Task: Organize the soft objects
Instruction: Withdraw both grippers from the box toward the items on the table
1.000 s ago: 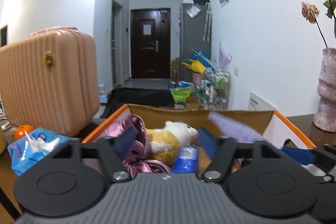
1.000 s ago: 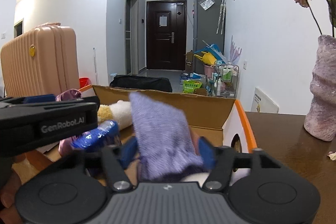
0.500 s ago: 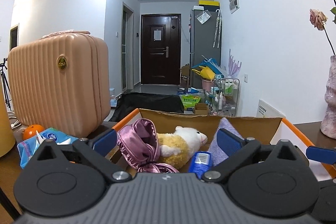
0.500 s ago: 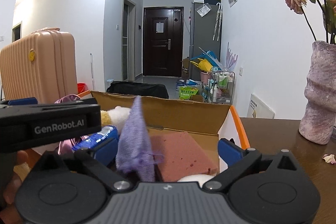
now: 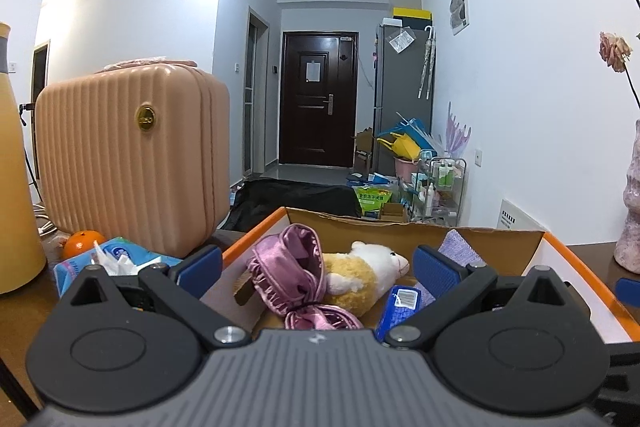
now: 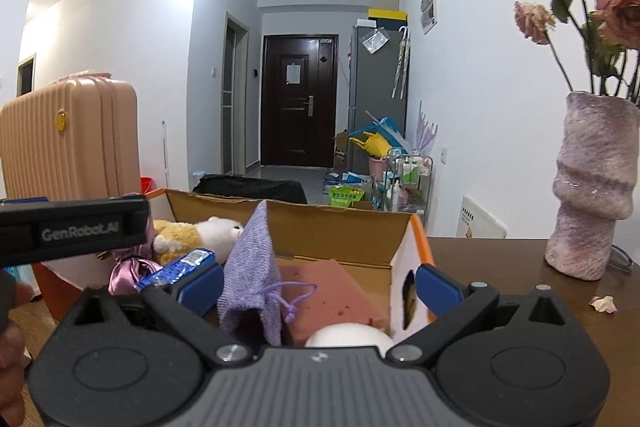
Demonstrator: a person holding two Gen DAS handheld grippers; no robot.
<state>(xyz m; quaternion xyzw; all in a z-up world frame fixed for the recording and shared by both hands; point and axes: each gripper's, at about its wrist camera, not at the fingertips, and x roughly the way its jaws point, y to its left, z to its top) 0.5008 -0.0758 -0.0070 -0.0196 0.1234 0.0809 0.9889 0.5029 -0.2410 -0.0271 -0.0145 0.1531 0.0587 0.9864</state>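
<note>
light: bright, cast from overhead | glare: ceiling blown out | edges: bowed, corners blackened | focus: nearest parts softened

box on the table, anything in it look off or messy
The purple knit pouch stands propped on end inside the cardboard box, leaning, its drawstring trailing over the pink sponge. A petal lies on the table by the vase.

open top: cardboard box (image 6: 340,227) — reachable from above; left flank: pink suitcase (image 5: 132,159) close beside box; right flank: vase (image 6: 592,187) — bare table (image 6: 500,259) between
</note>
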